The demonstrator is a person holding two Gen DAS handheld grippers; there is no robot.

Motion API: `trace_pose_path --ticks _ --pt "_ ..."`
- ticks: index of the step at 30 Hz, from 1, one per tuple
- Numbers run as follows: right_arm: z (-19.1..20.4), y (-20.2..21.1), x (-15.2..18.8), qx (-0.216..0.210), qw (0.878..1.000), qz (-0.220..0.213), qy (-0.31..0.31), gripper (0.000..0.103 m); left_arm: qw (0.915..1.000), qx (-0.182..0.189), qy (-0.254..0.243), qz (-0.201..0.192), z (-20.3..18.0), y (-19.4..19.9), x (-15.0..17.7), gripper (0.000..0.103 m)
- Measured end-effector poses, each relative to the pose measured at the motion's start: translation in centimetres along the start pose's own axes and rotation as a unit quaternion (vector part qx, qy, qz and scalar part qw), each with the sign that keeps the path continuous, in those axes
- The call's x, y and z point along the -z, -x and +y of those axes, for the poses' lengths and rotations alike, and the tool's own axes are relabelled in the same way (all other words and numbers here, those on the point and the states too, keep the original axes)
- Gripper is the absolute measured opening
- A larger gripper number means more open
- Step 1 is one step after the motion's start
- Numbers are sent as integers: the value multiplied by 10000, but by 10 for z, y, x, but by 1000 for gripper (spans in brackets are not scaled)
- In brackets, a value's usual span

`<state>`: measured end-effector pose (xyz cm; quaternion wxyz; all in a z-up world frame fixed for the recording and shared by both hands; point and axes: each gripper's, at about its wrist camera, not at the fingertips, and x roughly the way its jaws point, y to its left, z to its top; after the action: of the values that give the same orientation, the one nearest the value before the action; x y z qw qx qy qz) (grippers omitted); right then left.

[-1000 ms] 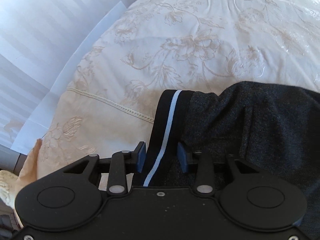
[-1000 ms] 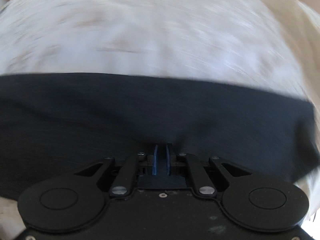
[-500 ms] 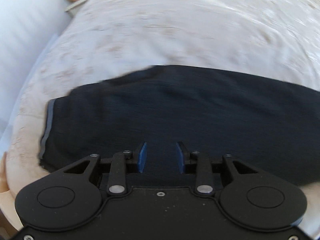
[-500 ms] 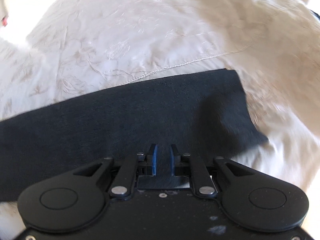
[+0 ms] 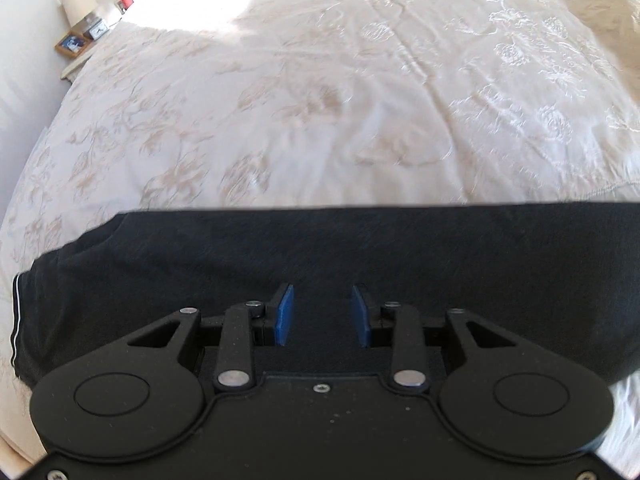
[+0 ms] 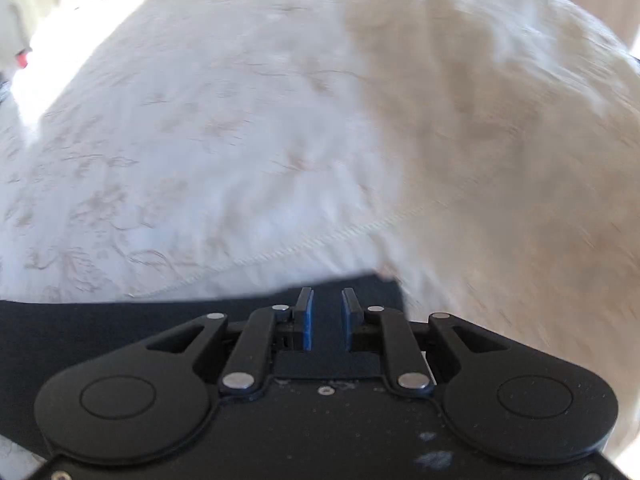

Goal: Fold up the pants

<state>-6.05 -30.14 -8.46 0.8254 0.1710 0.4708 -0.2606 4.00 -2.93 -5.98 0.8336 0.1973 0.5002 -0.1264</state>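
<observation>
In the left wrist view, the left gripper (image 5: pixel 322 316) hangs with its blue-padded jaws spread wide and nothing between them, where a second ago the striped black waistband lay loose in that gap; the dark charcoal knit pants (image 5: pixel 360 264) now lie as a long flat band across the cream floral embroidered bedspread (image 5: pixel 320 100), from 9 o'clock to 3 o'clock, with the white-striped waistband (image 5: pixel 16 320) at the far 9 o'clock end. A small bedside table (image 5: pixel 80 44) with a lamp sits at 10 o'clock. In the right wrist view, blurred by motion, the right gripper (image 6: pixel 327 318) has its jaws parted too, wider than half a second ago and far from the tight pinch on the cloth a second back; the pants (image 6: pixel 120 320) reach from 9 o'clock to a corner just past the fingertips, and the bedspread (image 6: pixel 280 140) fills the rest. Judging from this, both grippers have let go and one lengthwise fold is laid; a crosswise fold probably remains.
</observation>
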Motion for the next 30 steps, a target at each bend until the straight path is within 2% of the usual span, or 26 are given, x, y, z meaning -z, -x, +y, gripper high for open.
trace_pose_path --ticks 4,8,10,12,18,21,24,27,30 --pt "25 -33 -32 -502 9968 156 601 17 10000 -12 33 -56 -16 -5 -27 43" --pt "52 -53 -37 -1011 9831 741 1336 17 9999 -50 41 -79 -23 -12 -50 43" --pt "57 -52 -24 -1301 9725 952 1681 18 9999 -51 85 -112 -25 -14 -59 43" --pt "60 -36 -11 -1476 9650 855 1990 18 9999 -26 108 -126 -29 -18 -69 43" --pt "60 -21 31 -1673 9495 1063 2432 18 9997 122 -119 -172 -54 -31 -87 43" --pt "57 -27 47 -1609 9522 1200 2305 18 9992 200 -325 -66 -71 -45 -89 43" --pt "57 -22 49 -1628 9546 1158 2209 18 9996 -3 -272 87 -77 -57 -91 43" --pt "53 -7 35 -1692 9621 805 1979 18 9998 75 81 170 -66 -57 -93 43" --pt "57 -5 9 -1594 9700 405 1792 19 9994 81 226 264 -55 -56 -91 43"
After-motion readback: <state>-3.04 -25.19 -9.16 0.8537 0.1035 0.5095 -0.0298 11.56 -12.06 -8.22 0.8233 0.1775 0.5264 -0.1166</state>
